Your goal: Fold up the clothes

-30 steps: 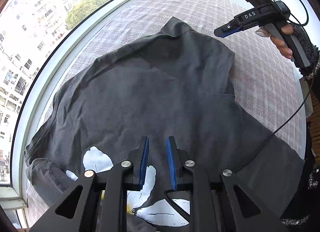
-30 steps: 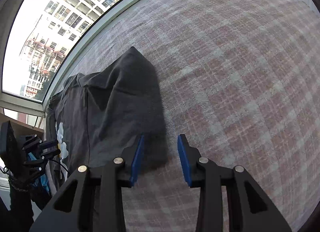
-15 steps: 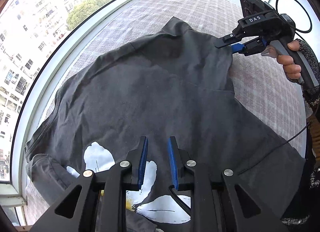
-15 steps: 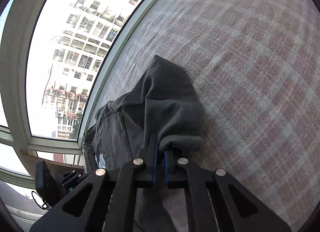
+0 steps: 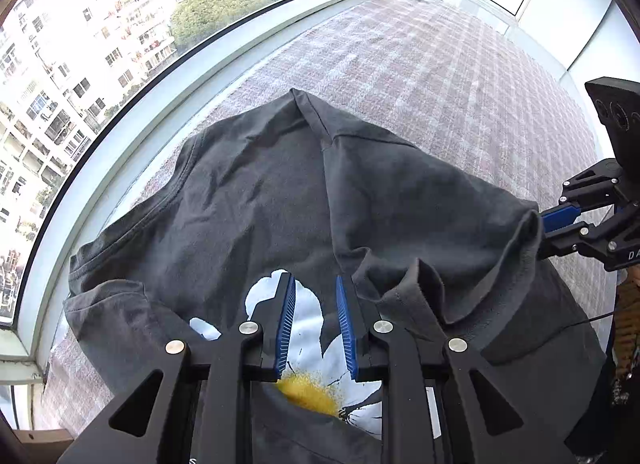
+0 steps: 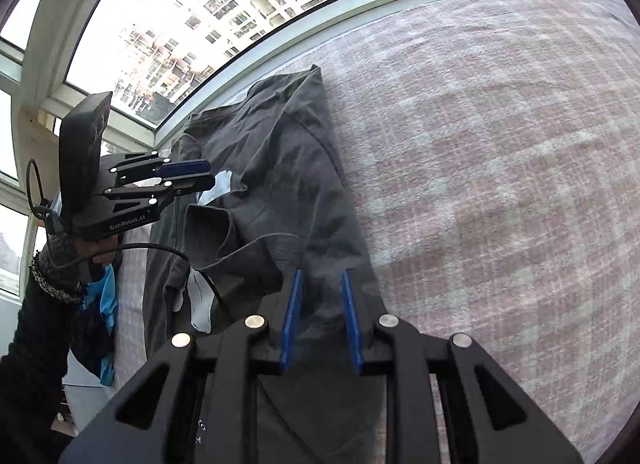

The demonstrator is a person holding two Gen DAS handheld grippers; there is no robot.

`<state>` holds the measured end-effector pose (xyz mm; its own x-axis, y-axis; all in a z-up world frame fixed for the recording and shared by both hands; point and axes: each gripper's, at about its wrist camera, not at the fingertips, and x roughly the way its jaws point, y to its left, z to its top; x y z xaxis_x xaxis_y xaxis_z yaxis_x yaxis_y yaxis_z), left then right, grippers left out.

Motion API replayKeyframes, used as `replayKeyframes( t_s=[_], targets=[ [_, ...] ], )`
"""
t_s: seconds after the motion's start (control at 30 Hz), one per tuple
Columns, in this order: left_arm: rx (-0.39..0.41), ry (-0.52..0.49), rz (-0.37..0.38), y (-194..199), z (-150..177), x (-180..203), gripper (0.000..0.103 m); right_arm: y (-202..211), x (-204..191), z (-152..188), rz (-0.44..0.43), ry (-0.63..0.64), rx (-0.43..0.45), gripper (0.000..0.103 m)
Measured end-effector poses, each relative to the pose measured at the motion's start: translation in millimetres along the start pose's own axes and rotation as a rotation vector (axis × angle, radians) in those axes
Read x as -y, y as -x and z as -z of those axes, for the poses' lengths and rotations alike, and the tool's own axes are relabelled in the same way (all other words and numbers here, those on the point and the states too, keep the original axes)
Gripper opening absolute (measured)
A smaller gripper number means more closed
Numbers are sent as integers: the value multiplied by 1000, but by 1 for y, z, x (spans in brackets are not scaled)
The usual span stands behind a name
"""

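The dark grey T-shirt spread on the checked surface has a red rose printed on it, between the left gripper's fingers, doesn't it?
Not quite: the print on the dark grey T-shirt is a white flower with a yellow centre, not a red rose. The left wrist view shows it between the fingers of the left gripper, and the shirt does lie on the checked surface.

Bright window daylight, blown-out glare, fisheye-warped edges.

A pink-and-white checked cloth [image 5: 460,76] covers the surface by the window. A dark grey T-shirt [image 5: 248,208] lies on it.
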<state>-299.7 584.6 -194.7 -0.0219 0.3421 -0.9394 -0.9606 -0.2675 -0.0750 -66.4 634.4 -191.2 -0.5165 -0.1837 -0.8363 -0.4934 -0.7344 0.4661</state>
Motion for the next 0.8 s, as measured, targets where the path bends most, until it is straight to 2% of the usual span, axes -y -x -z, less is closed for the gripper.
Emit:
replayKeyframes(
  t_s=[0.17,0.27,0.4,0.5,0.57,0.73,0.8],
  targets=[
    [-13,-1,15,-5,5,-3,21,8,1,3,30,58,-10,32],
    [-47,-38,34,-4,20,3,24,-11,-11,18,37,105,-64,33],
    [-51,-69,77,7,31,15,26,-20,-21,24,3,126,-62,33],
    [-35,-102,69,16,33,24,26,-15,-33,25,-8,167,-52,35],
    [-35,-141,60,20,37,33,26,-15,-38,26,19,186,-51,35],
    [-77,-200,43,5,42,46,26,-19,-25,27,63,134,-53,35],
    [-80,-230,12,-5,40,52,26,-20,-19,26,80,119,-59,35]
  ],
)
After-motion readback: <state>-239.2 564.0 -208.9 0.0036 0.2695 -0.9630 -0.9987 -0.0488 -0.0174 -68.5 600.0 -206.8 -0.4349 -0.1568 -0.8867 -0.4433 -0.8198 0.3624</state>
